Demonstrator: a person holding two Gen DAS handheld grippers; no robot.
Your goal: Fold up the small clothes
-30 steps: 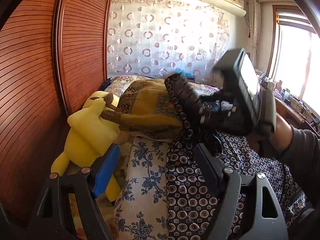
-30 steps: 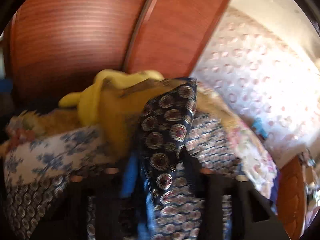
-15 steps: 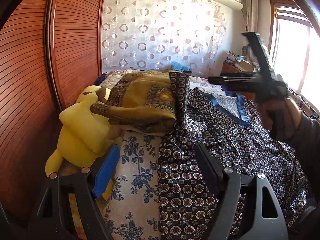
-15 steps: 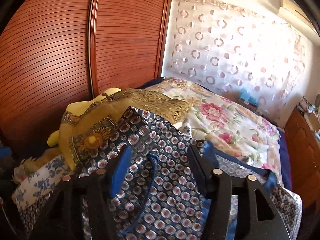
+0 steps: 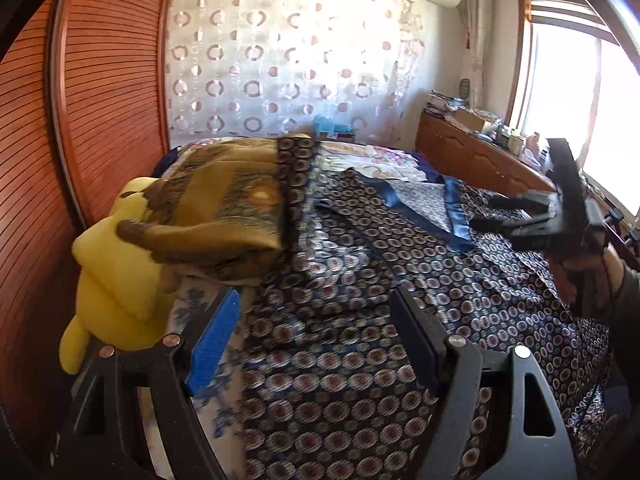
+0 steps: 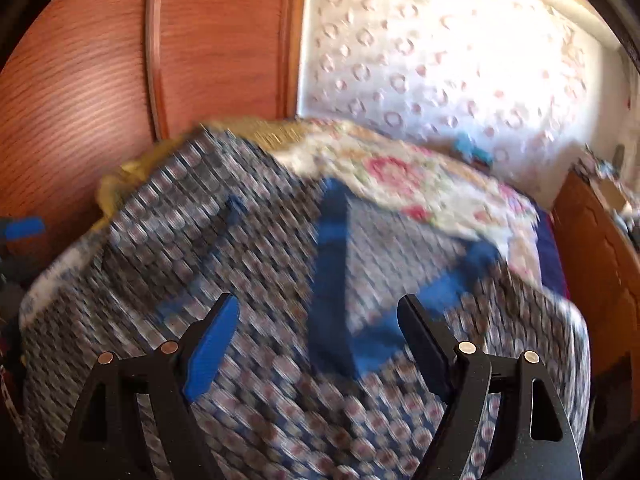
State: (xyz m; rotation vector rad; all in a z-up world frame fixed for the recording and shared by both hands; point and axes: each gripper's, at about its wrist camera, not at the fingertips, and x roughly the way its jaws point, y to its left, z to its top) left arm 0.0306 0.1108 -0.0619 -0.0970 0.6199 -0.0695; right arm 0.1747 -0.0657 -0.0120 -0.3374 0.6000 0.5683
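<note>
Dark patterned garment [image 5: 360, 312] with small ring print and blue trim [image 5: 452, 216] lies spread on the bed [image 5: 384, 156], open front up, one edge lapping onto the folded brown-gold cloth [image 5: 216, 208] beside the yellow plush toy [image 5: 112, 280]. Fabric looks thin and slippery, wrinkled in the middle, not yet flat. Likely step: lay it out before the first fold. To do it well, pinch a hem or side edge, not the middle, tug outward with both tools, pull the lapped edge off the neighbouring pile, then smooth. Left tool [image 5: 316, 328] released, jaws wide, nothing between them, hovering over the near part. Right tool [image 6: 320, 328] jaws have just been opening, now released and empty above the blue trim [image 6: 332, 248]; that view is blurred. Wardrobe doors [image 5: 112, 92] beyond the plush toy.
</note>
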